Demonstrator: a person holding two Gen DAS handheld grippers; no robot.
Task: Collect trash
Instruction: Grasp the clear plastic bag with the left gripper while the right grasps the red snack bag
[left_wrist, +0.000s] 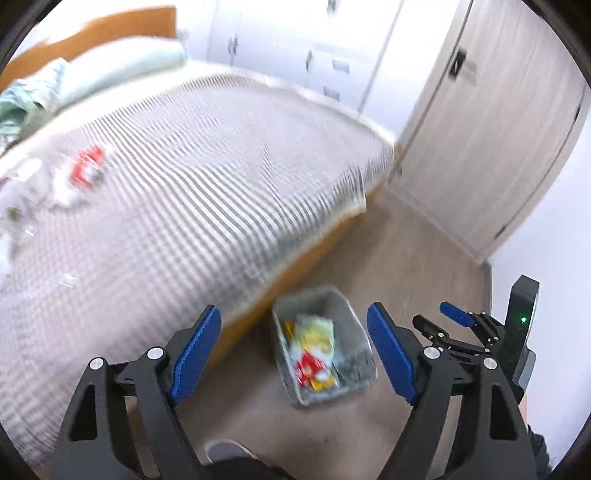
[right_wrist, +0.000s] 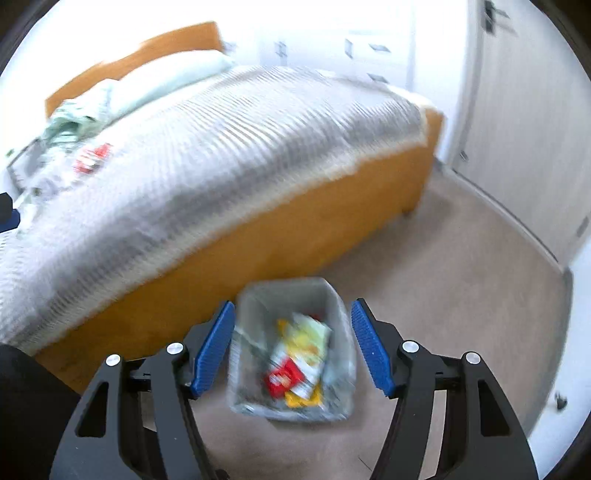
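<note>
A grey bin (left_wrist: 345, 308) (right_wrist: 286, 293) stands on the floor beside the bed, holding yellow and red wrappers (left_wrist: 314, 350) (right_wrist: 299, 354). My left gripper (left_wrist: 293, 309) hangs above it, open, with nothing between its blue pads. My right gripper (right_wrist: 292, 305) is also open and empty, high over the bin; it shows at the right edge of the left wrist view (left_wrist: 443, 319). On the bed's far left lie a red wrapper (left_wrist: 88, 166) (right_wrist: 92, 158) and crumpled white and clear litter (left_wrist: 40, 192). Both views are blurred.
The bed (left_wrist: 207, 155) (right_wrist: 236, 147) has a striped grey cover, an orange wooden frame (right_wrist: 295, 229) and a pale pillow (left_wrist: 122, 66). White drawers (left_wrist: 332, 66) and a light door (left_wrist: 491, 122) stand behind. A person's shoe (left_wrist: 225, 452) rests on the beige floor near the bin.
</note>
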